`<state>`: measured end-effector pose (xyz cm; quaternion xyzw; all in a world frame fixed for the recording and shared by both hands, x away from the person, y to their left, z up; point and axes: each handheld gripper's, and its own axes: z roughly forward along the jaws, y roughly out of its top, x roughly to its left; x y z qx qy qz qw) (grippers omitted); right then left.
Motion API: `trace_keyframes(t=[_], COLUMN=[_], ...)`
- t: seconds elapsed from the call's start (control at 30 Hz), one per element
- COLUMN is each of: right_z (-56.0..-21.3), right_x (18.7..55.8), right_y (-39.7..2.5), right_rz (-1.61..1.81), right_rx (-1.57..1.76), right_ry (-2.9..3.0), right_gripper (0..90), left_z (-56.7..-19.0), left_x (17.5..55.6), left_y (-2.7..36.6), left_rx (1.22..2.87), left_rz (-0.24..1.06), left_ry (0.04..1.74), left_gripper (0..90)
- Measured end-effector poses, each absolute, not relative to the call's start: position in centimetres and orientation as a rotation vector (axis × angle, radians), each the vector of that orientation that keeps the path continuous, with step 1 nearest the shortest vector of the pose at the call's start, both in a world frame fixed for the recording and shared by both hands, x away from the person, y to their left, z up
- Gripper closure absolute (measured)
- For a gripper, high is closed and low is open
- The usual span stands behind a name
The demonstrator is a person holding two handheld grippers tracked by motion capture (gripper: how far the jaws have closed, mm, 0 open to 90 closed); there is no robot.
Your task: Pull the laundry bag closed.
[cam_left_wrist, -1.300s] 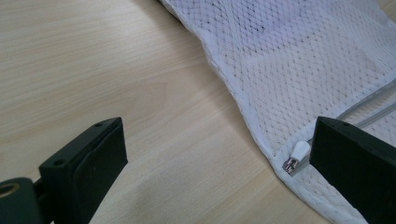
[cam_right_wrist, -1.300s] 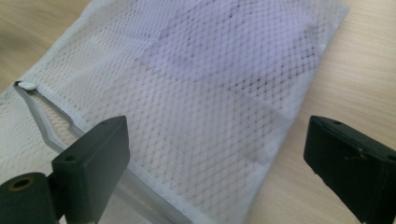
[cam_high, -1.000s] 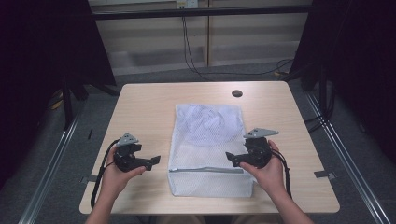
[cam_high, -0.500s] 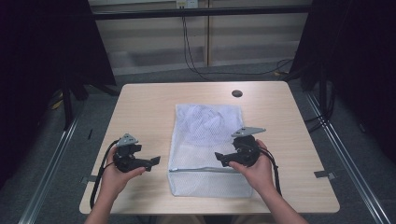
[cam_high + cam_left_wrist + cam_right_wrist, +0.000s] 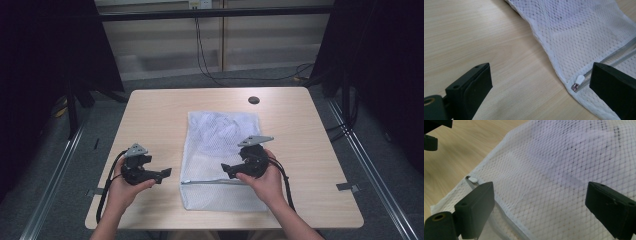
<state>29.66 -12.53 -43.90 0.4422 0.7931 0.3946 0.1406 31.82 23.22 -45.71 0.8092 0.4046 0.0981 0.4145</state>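
Mesh bag (image 5: 220, 160), white, lies flat mid-table (image 5: 155, 115), its near edge close to the table's front edge. Zipper (image 5: 215, 181) runs across the bag near that edge, white pull (image 5: 579, 80) at the bag's left corner. Left gripper (image 5: 162, 173) sits on bare wood just left of the bag, jaws wide, nothing between them. Right gripper (image 5: 226, 169) hovers over the bag's near right part, jaws wide, holding nothing. Open tabletop on both sides of the bag. Small dark disc (image 5: 253, 100) beyond the bag's far edge, well apart.
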Motion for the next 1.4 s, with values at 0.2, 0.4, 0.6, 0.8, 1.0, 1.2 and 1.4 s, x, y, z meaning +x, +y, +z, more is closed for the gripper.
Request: trace_keyframes(t=[0.2, 0.4, 0.6, 0.8, 1.0, 1.2, 1.4], right_z=[-44.2, -44.4, -44.5, -44.6, -44.6, -44.9, -45.1], right_x=[29.9, 30.1, 30.2, 30.4, 30.5, 30.6, 30.7], right_y=[-11.6, -10.8, -10.2, -9.2, -8.2, -7.4, -6.7], right_rz=[1.153, 1.166, 1.171, 1.184, 1.208, 1.210, 1.223], right_rx=[1.282, 1.292, 1.285, 1.278, 1.277, 1.277, 1.278], right_ry=[2.299, 2.302, 2.316, 2.325, 2.340, 2.359, 2.371], right_gripper=[8.9, 9.1, 9.6, 10.3, 12.1, 13.6, 17.0], left_z=[-45.7, -45.7, -45.7, -45.7, -45.6, -45.6, -45.6], left_x=[31.8, 31.8, 31.9, 31.9, 31.9, 31.9, 31.9], left_y=[23.2, 23.3, 23.3, 23.3, 23.4, 23.4, 23.5], left_rx=[2.030, 2.027, 2.028, 2.026, 2.018, 2.021, 2.017], left_rz=[0.246, 0.246, 0.239, 0.238, 0.238, 0.235, 0.234], left_ry=[1.017, 1.019, 1.016, 1.015, 1.019, 1.015, 1.017], left_gripper=[3.9, 3.9, 3.9, 3.9, 3.9, 3.9, 3.9])
